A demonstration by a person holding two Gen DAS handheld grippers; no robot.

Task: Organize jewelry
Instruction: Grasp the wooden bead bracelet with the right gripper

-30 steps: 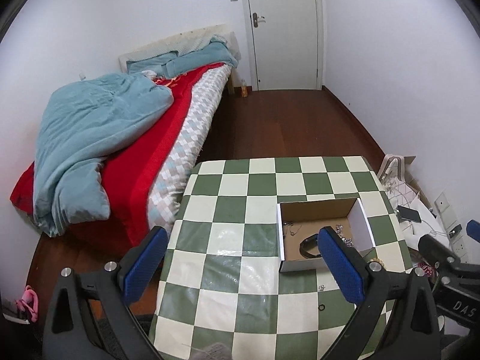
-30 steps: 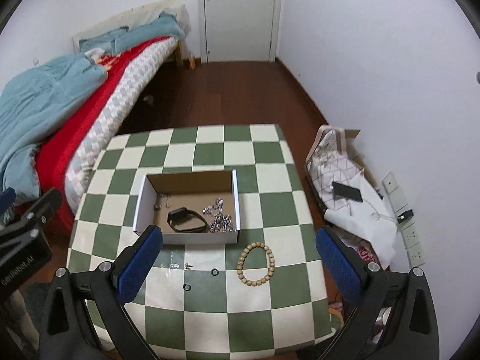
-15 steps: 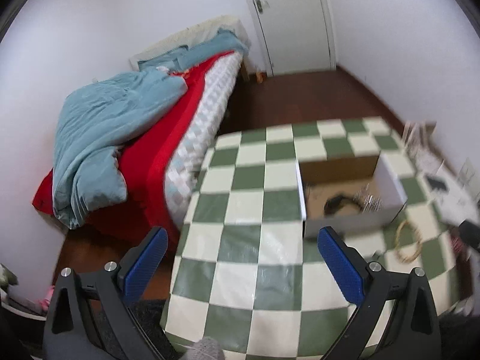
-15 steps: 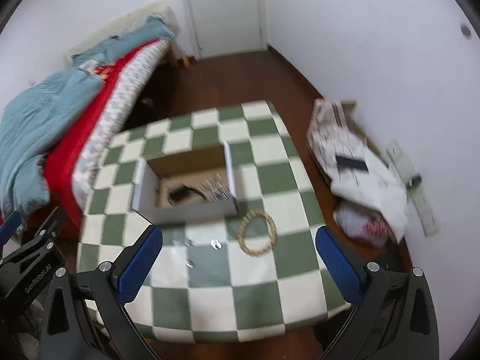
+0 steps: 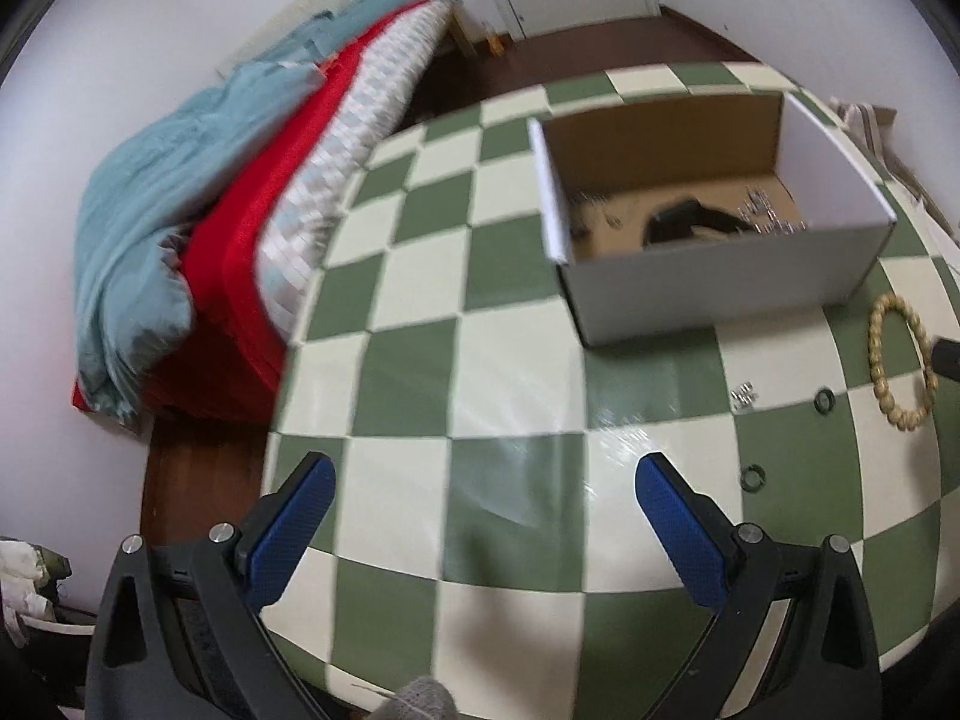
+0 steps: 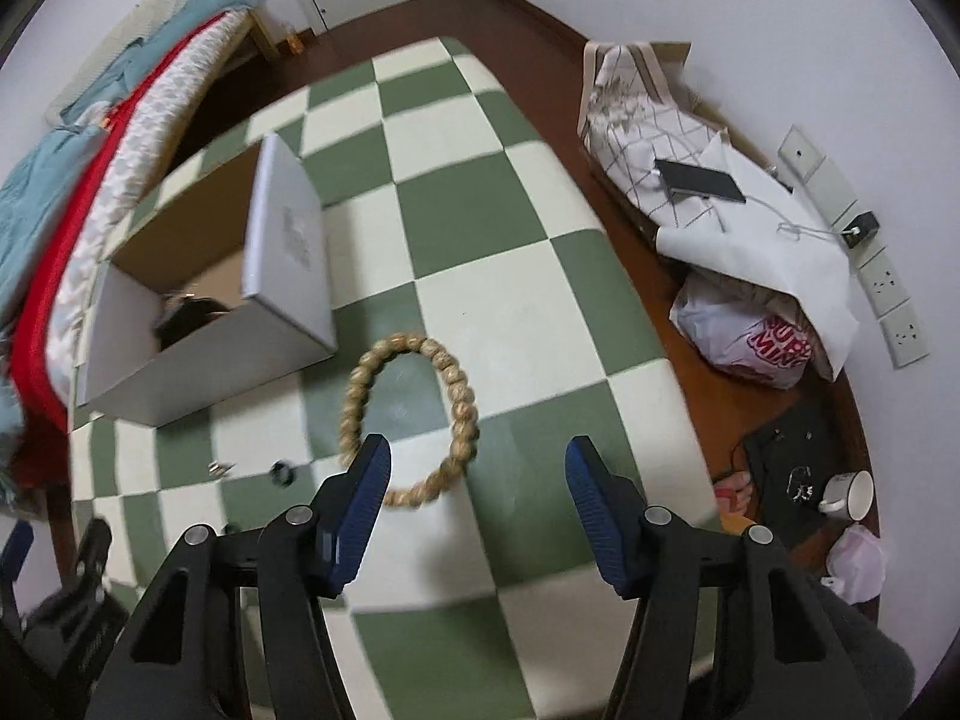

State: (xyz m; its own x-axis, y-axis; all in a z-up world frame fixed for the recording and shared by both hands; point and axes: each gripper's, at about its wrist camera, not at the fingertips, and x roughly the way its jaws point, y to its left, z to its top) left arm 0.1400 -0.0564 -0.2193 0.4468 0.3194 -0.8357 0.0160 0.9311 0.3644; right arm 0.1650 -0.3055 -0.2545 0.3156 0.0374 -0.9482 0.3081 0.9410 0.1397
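Checkered green and cream, the counter (image 6: 528,324) spreads under both empty tools. Right gripper (image 6: 477,471) is spread wide, holding nothing, its left finger (image 6: 360,498) at the near rim of the bead bracelet (image 6: 414,414). That loop lies flat, its long axis running away from the fingers, far end toward the box (image 6: 198,312). Closing off-centre could roll or push the beads aside. Left gripper (image 5: 480,525) is equally wide and empty; small rings (image 5: 753,477) lie right of it.

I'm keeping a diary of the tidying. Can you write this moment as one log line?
right tongs: open, above bead bracelet | left tongs: open, over table | box: holds black band | rings on table
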